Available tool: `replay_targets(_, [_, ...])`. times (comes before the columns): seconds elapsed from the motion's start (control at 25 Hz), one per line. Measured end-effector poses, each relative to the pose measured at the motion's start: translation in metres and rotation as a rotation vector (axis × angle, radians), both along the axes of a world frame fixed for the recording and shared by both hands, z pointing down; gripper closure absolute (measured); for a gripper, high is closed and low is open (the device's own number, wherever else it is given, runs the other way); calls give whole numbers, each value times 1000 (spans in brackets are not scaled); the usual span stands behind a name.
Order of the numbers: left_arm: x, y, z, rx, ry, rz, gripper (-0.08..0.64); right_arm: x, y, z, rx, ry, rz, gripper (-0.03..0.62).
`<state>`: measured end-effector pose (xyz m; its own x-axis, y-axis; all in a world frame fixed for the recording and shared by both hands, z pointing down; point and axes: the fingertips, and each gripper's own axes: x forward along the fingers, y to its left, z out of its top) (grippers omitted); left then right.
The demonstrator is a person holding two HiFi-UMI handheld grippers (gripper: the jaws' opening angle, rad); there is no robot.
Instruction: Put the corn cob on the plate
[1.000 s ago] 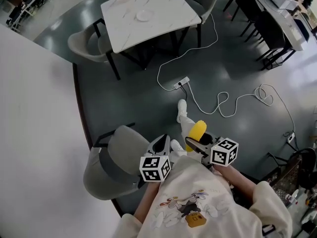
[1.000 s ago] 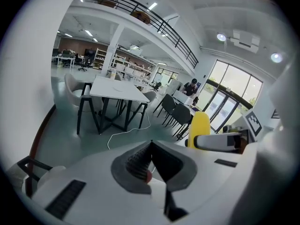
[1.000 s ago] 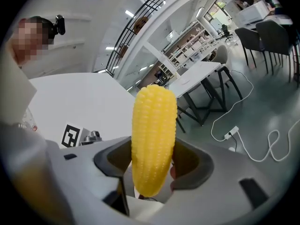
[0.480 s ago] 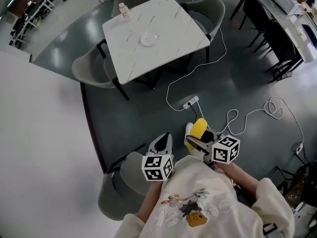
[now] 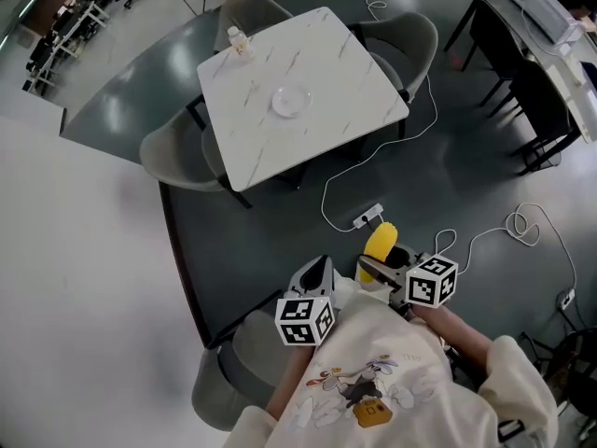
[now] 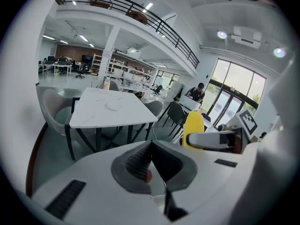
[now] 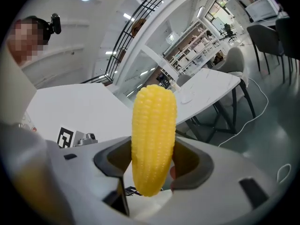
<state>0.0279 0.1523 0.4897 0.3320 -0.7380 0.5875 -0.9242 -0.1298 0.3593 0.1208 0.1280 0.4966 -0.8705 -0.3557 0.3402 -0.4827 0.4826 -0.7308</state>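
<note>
A yellow corn cob (image 7: 153,137) stands upright between the jaws of my right gripper (image 7: 151,165), which is shut on it; the same corn cob (image 5: 380,245) shows in the head view in front of my right gripper (image 5: 376,267). My left gripper (image 5: 313,276) is held beside it, jaws closed together with nothing in them, also visible as the left gripper (image 6: 151,165) in its own view. A small white plate (image 5: 290,100) lies near the middle of the white marble table (image 5: 336,110), well ahead of both grippers. The plate (image 6: 114,106) also shows far off in the left gripper view.
Grey chairs (image 5: 177,157) stand around the table, and one chair (image 5: 244,367) is just below my left gripper. A small bottle (image 5: 238,41) stands at the table's far corner. A white cable and power strip (image 5: 367,217) lie on the dark floor ahead. A white wall (image 5: 84,297) runs along the left.
The table and plate have come closer and lower in the head view as I move forward. Both grippers keep their places, the corn still held.
</note>
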Motion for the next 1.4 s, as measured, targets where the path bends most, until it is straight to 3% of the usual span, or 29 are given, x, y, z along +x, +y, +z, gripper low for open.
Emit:
replay_targets(0.2, [-13, -23, 2, -35, 15, -20, 554, -15, -20, 4, -36, 3, -20, 339])
replay_targets(0.44, [-35, -89, 17, -62, 33, 28, 554, -32, -88, 17, -49, 16, 57, 339])
replay_targets(0.72, [-101, -209, 1, -21, 62, 74, 554, -95, -186, -2, 64, 91, 47, 339])
replay_targets(0.88, [-145, -263, -6, -2, 60, 95, 554, -131, -233, -6, 70, 102, 67, 339])
replay_targets(1.12, [-183, -314, 5, -22, 70, 149, 554, -166, -276, -7, 75, 110, 105, 339])
replay_targets(1.4, [-193, -339, 16, -30, 98, 181, 554, -184, -297, -1, 54, 118, 125, 339])
